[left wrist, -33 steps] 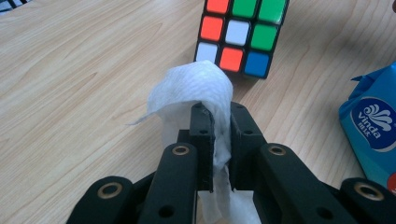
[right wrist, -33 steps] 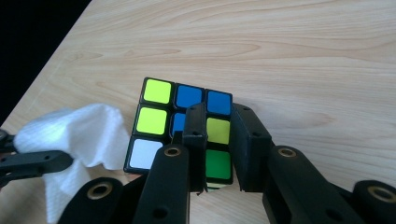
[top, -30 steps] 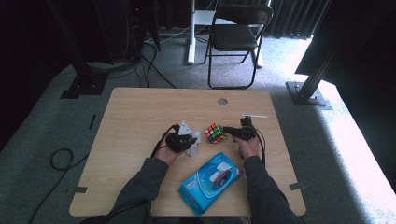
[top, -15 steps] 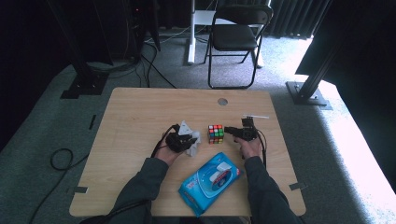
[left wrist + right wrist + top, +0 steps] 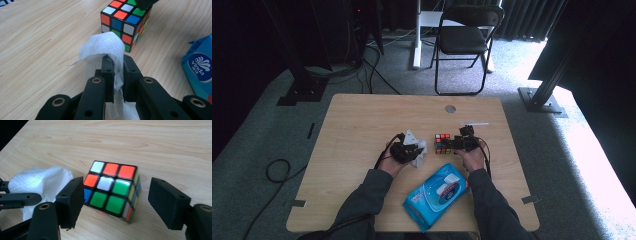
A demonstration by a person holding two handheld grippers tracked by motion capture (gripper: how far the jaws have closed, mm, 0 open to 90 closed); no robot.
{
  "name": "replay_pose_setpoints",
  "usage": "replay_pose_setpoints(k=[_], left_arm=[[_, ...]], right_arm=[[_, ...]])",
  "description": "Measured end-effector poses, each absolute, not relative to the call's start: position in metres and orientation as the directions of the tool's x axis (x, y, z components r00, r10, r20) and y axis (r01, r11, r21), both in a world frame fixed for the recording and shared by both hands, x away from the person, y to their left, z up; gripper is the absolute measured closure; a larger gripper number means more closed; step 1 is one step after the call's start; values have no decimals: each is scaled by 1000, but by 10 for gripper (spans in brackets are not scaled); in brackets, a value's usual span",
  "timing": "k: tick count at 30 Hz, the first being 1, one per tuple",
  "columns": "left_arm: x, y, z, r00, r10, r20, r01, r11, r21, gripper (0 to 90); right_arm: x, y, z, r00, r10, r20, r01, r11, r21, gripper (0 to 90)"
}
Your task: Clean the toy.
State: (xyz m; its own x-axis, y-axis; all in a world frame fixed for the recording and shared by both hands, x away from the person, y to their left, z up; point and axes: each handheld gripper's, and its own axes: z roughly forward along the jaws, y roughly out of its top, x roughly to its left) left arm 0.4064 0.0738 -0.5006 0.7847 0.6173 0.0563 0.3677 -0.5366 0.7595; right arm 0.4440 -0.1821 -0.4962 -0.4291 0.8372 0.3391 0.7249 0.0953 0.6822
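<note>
Pinching the wipe (image 5: 105, 47) in the left tongs (image 5: 117, 62), right tongs (image 5: 116, 202), jaws just opened, spread around the puzzle cube (image 5: 112, 190) on the tabletop (image 5: 362, 120) beside the wipes pack (image 5: 437, 192): steadying first, then rubbing lightly.

High cam looks down from afar; both gripper cams sit close, low, sharing cube (image 5: 126, 18) and, probably, the same tissue (image 5: 40, 185).

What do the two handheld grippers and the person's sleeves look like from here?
Both the left gripper and the right gripper are matte black, with flat block-shaped jaws and brass-ringed pivots. A black cable trails from each. The sleeves are dark grey.
</note>
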Motion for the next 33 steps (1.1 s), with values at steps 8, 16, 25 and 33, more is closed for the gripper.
replay_pose_setpoints(k=[8,16,25,33], left_arm=[[406,74,-501,784,619,54,368,-533,762,817],[406,74,-501,784,619,54,368,-533,762,817],[406,75,-500,783,620,54,368,-531,763,818],[406,75,-500,783,620,53,369,-531,763,818]], right_arm=[[444,-163,-494,-442,855,272,720,158,676,199],[446,-146,-499,-467,864,190,725,250,642,145],[451,-145,-506,-478,867,143,732,303,610,220],[450,-149,-504,-498,859,117,707,325,628,323]])
